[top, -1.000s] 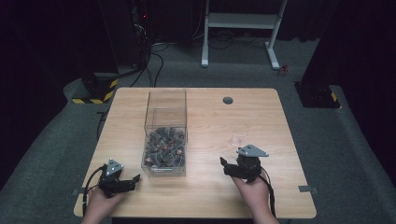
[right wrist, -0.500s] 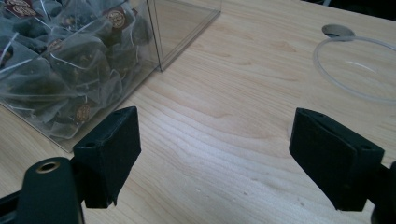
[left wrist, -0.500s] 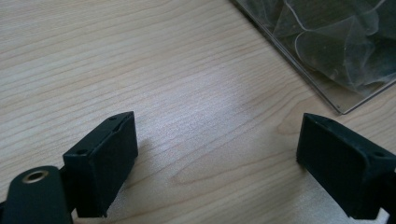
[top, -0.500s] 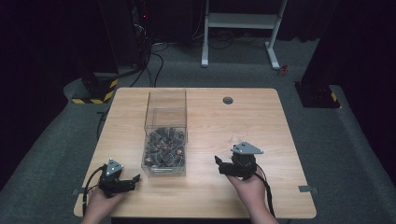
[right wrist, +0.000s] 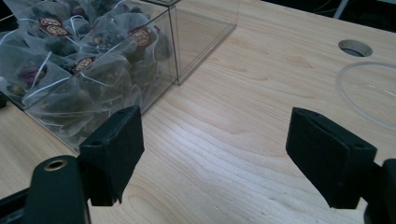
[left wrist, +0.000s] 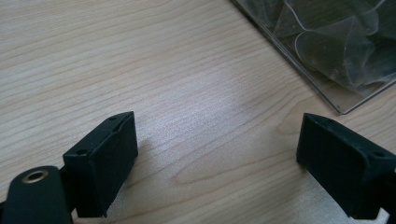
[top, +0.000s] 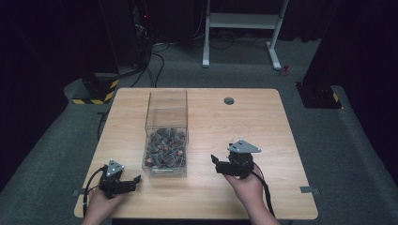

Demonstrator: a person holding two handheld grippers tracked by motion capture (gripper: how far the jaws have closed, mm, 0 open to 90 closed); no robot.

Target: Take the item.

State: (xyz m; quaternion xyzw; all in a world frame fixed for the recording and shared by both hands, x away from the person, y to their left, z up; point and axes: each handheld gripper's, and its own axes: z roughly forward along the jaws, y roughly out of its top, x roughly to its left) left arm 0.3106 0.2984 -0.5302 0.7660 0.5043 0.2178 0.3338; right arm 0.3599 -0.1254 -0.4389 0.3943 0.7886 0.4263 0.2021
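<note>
A clear plastic box (top: 167, 117) stands left of the table's middle, and its near half is heaped with tea bags (top: 164, 147). My left gripper (top: 135, 180) rests low at the box's near left corner. In the left gripper view it (left wrist: 217, 140) is open over bare wood, with the box corner (left wrist: 327, 56) ahead to the right. My right gripper (top: 215, 161) points left at the box from the right side. It (right wrist: 217, 140) is open; its jaws have just closed a touch, with nothing between them. The tea bags (right wrist: 79, 65) show through the box wall ahead.
The wooden table (top: 263, 117) has a round cable hole (top: 229, 100) near its far edge. A clear round rim (right wrist: 369, 93) lies on the wood right of the right gripper. Beyond the table are a white stand (top: 244, 28), cables and dark carpet.
My right gripper has shifted a little to the left, toward the box, and risen slightly. The left gripper has stayed where it was.
</note>
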